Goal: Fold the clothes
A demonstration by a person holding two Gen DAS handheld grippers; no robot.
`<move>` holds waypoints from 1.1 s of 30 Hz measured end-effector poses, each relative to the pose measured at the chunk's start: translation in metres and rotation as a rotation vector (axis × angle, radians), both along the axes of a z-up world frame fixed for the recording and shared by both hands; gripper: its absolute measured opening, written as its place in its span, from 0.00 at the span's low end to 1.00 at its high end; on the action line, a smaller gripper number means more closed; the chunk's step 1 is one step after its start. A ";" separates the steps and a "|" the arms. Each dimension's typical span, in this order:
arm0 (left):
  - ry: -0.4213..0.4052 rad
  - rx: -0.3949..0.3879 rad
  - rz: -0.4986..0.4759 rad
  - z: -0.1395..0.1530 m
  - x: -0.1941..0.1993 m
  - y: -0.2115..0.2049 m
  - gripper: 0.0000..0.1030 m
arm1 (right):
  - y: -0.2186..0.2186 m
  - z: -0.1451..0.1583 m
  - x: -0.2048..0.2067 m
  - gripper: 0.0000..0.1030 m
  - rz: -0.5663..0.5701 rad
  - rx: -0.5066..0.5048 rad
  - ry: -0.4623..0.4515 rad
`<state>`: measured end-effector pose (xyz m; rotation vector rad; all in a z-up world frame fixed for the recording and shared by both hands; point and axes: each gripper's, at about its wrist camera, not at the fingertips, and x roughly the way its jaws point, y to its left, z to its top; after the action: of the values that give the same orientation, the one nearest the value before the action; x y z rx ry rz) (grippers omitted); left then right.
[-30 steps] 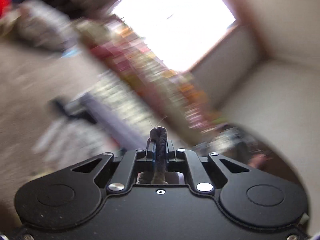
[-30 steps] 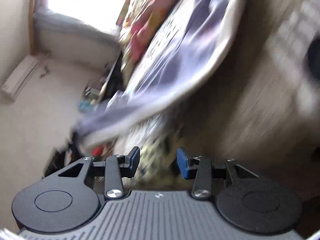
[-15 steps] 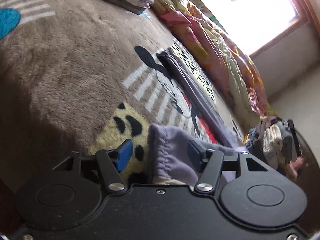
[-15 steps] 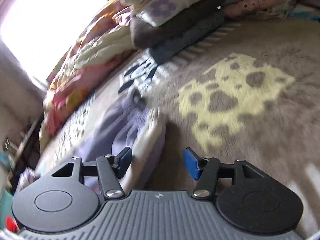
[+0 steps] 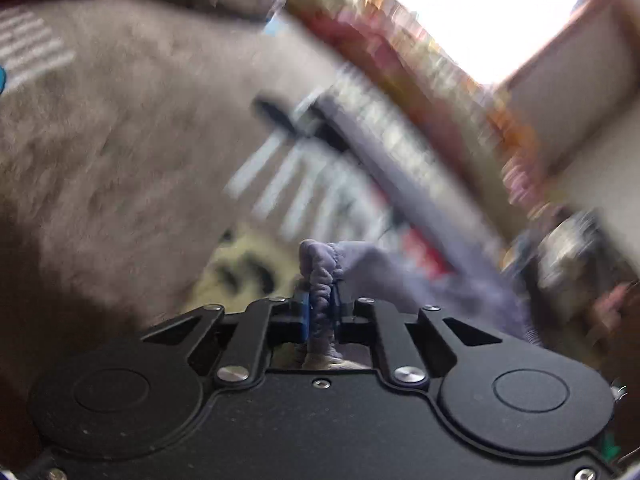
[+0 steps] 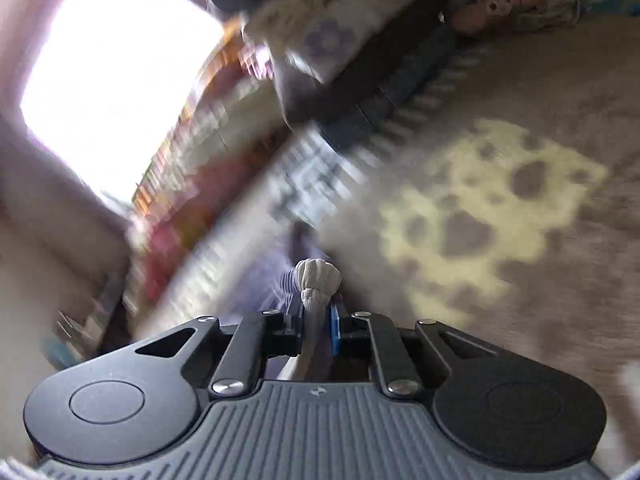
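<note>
A lavender garment [image 5: 372, 268] lies on a brown plush blanket [image 5: 104, 152] with a yellow spotted print. My left gripper [image 5: 320, 312] is shut on the garment's gathered lavender hem, which bunches up between the jaws. My right gripper [image 6: 316, 312] is shut on the same garment's cream ribbed edge [image 6: 318, 276], with lavender cloth [image 6: 280, 284] trailing to its left. Both views are blurred by motion.
A stack of folded clothes [image 6: 352, 28] sits at the far side of the blanket [image 6: 560, 80]. A colourful floral quilt [image 5: 420, 72] runs along the bed under a bright window [image 5: 472, 8]. A pile of items [image 5: 568, 248] lies at the right.
Half a second ago both grippers were open over the garment; now both have shut on its edge. One second ago the left was shut on dark cloth, then opened.
</note>
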<state>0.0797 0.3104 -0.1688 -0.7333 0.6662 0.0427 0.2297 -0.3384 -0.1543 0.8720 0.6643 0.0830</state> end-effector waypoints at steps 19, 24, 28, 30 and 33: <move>-0.061 0.195 0.106 0.040 0.056 0.032 0.47 | 0.009 0.039 0.076 0.48 0.174 -0.328 -0.001; -0.080 0.189 0.060 0.042 0.124 0.047 0.52 | 0.032 0.032 0.139 0.55 0.288 -0.381 0.031; -0.057 0.161 0.035 0.030 0.182 0.057 0.53 | 0.050 0.028 0.176 0.55 0.423 -0.449 0.017; -0.038 0.153 0.026 0.025 0.208 0.061 0.54 | 0.063 0.024 0.186 0.55 0.509 -0.519 0.035; -0.010 0.124 0.013 0.018 0.243 0.070 0.57 | 0.071 0.021 0.192 0.44 0.576 -0.581 0.024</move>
<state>0.3225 0.3801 -0.1508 -0.6183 0.6436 0.0909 0.4217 -0.2675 -0.1336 0.1069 0.8878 0.3771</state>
